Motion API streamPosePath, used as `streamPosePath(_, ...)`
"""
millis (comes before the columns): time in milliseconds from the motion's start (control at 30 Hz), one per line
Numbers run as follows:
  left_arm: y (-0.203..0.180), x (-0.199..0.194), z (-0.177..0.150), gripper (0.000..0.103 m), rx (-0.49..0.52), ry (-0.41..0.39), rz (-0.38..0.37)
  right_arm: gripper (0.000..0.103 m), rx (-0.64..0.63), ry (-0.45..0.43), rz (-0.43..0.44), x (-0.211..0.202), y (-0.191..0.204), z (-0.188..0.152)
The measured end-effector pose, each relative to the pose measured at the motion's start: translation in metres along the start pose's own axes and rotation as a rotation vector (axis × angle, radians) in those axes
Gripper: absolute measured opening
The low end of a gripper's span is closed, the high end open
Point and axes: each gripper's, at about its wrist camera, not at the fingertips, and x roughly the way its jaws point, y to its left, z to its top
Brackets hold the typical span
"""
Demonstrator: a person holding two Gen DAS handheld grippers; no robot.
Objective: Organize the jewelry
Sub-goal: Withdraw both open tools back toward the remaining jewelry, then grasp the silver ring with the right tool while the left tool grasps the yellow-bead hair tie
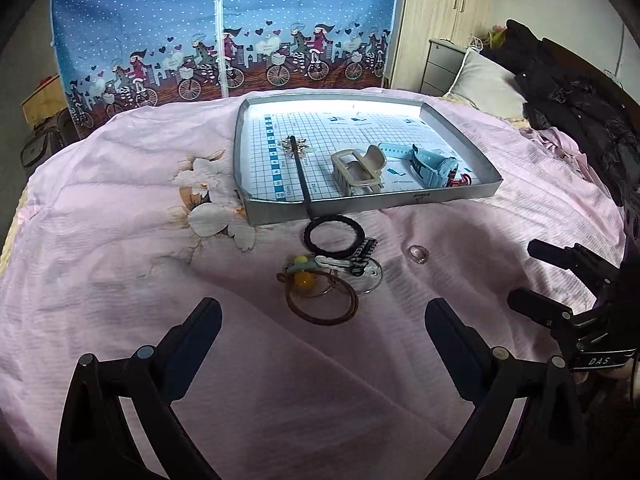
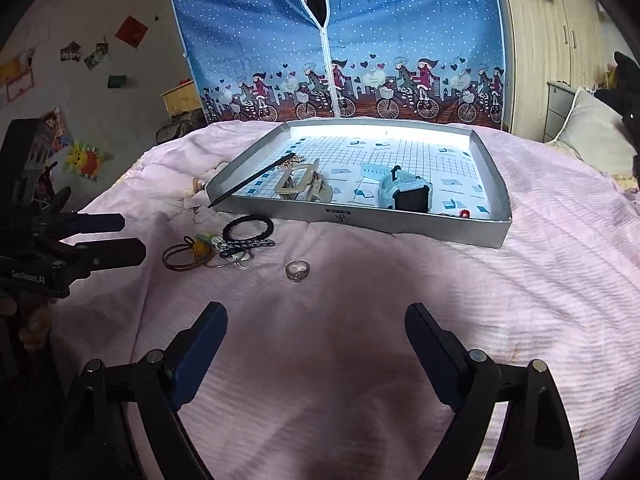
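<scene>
Left wrist view: the left gripper (image 1: 322, 322) sits at the lower centre of the frame, fingers spread wide and holding nothing, above a pink bedspread (image 1: 120, 240). A silver tray (image 1: 280, 210) lies at centre frame. Inside it are a beige hair claw (image 1: 358, 170), a light blue watch (image 1: 428, 162) to its right, and a black hair stick (image 1: 301, 172) whose lower end projects over the front wall. Just below the tray lie a black hair tie (image 1: 334, 236), a brown hair tie (image 1: 322, 300) and a ring (image 1: 418, 255), set apart to the right. The right gripper (image 1: 524, 276) enters at the right edge, fingers parted, empty.

Right wrist view: the right gripper (image 2: 316, 334) occupies the lower centre, fingers spread and empty. The ring (image 2: 297, 270) lies on the bedspread (image 2: 520, 280) above it. The black hair tie (image 2: 248, 227) and brown hair tie (image 2: 180, 258) lie at left centre, in front of the tray (image 2: 400, 222). The left gripper (image 2: 134, 236) appears at the left edge, fingers apart, empty.
</scene>
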Motion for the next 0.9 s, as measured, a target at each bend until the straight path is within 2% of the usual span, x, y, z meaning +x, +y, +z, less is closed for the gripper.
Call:
streamPosePath(67,0.002,0.009,0.002,0.083,0.001,0.014,-0.009,0.080,-0.012,0.009,-0.007,0.005,0.002,0.002)
streamPosePath(133,0.008,0.017,0.002,0.064,-0.032,0.035,-0.026,0.071,-0.022,0.020,-0.002,0.012,0.004,0.005)
streamPosePath(200,0.016,0.025,0.004,0.055,-0.074,0.060,-0.045,0.058,-0.031,0.034,0.007,0.023,0.007,0.009)
streamPosePath(300,0.026,0.034,0.010,0.053,-0.114,0.079,-0.061,0.046,-0.034,0.047,0.021,0.040,0.011,0.016)
streamPosePath(367,0.032,0.040,0.013,0.047,-0.126,0.095,-0.051,0.039,-0.024,0.067,0.045,0.052,0.012,0.021)
streamPosePath(400,0.034,0.044,0.014,0.040,-0.129,0.110,-0.050,0.036,-0.020,0.070,0.054,0.057,0.013,0.023)
streamPosePath(433,0.035,0.048,0.014,0.033,-0.130,0.126,-0.052,0.036,-0.018,0.076,0.060,0.061,0.013,0.025)
streamPosePath(600,0.040,0.063,0.009,0.022,-0.140,0.207,-0.057,0.034,-0.021,0.119,0.066,0.080,0.012,0.025)
streamPosePath(733,0.047,0.064,0.009,0.018,-0.177,0.210,-0.064,0.033,-0.004,0.145,0.066,0.094,0.008,0.024)
streamPosePath(867,0.052,0.062,0.006,0.008,-0.202,0.209,-0.064,0.020,-0.011,0.153,0.070,0.100,0.008,0.023)
streamPosePath(900,0.053,0.061,0.005,0.005,-0.205,0.207,-0.064,0.020,-0.018,0.151,0.072,0.100,0.010,0.022)
